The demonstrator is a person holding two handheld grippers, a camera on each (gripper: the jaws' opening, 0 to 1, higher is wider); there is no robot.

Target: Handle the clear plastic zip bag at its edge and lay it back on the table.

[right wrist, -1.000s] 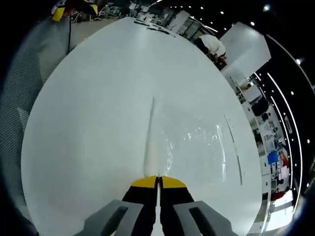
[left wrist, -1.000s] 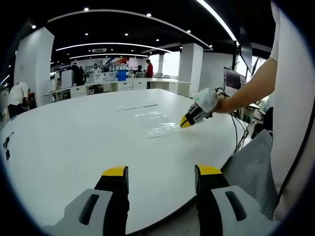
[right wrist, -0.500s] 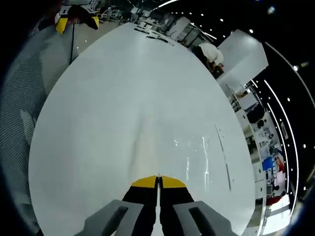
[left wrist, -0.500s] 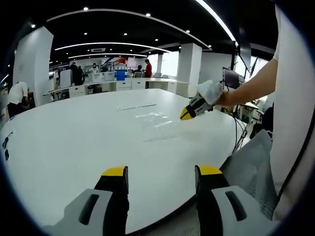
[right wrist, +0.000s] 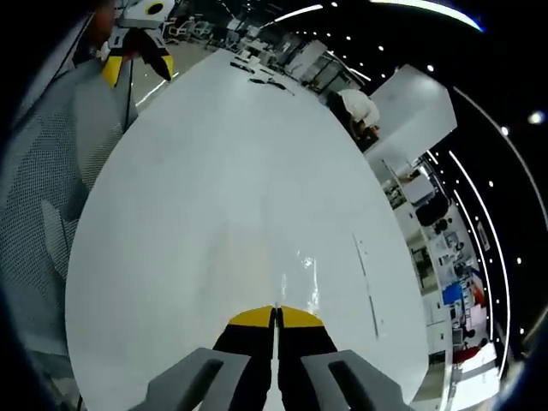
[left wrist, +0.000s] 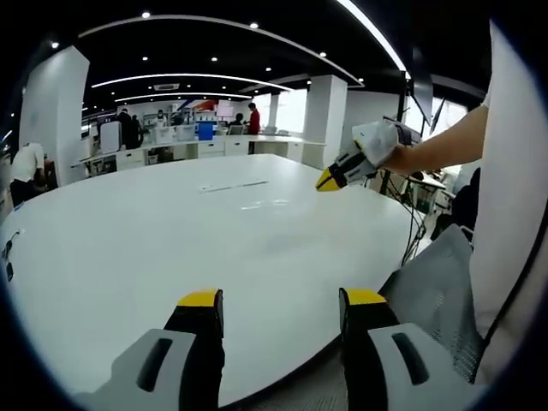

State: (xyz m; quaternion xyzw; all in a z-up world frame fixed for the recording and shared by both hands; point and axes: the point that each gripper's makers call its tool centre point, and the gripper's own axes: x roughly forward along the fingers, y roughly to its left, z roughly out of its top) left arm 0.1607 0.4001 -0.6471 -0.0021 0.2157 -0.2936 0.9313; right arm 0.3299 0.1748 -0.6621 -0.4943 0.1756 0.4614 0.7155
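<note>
The clear zip bag [right wrist: 282,270] is a faint, glinting film running forward from my right gripper [right wrist: 275,313], whose jaws are shut on its near edge. In the left gripper view the same right gripper [left wrist: 329,180] is held in a white-gloved hand [left wrist: 377,141], raised above the white table [left wrist: 128,248] at its right side; the film under it is too clear to make out. My left gripper [left wrist: 281,300] hovers at the table's near edge, open with nothing between its yellow-tipped fingers, and it appears far off as the left gripper [right wrist: 137,67].
A thin strip [left wrist: 234,185] lies on the table beyond the bag, seen again as the strip [right wrist: 366,287]. A grey mesh chair [left wrist: 437,291] stands by the table's edge. Small dark items [left wrist: 8,253] lie at the far left. People stand at desks [left wrist: 197,137] behind.
My right gripper has risen from the table surface, carrying the bag's edge up with it. The left gripper has stayed put.
</note>
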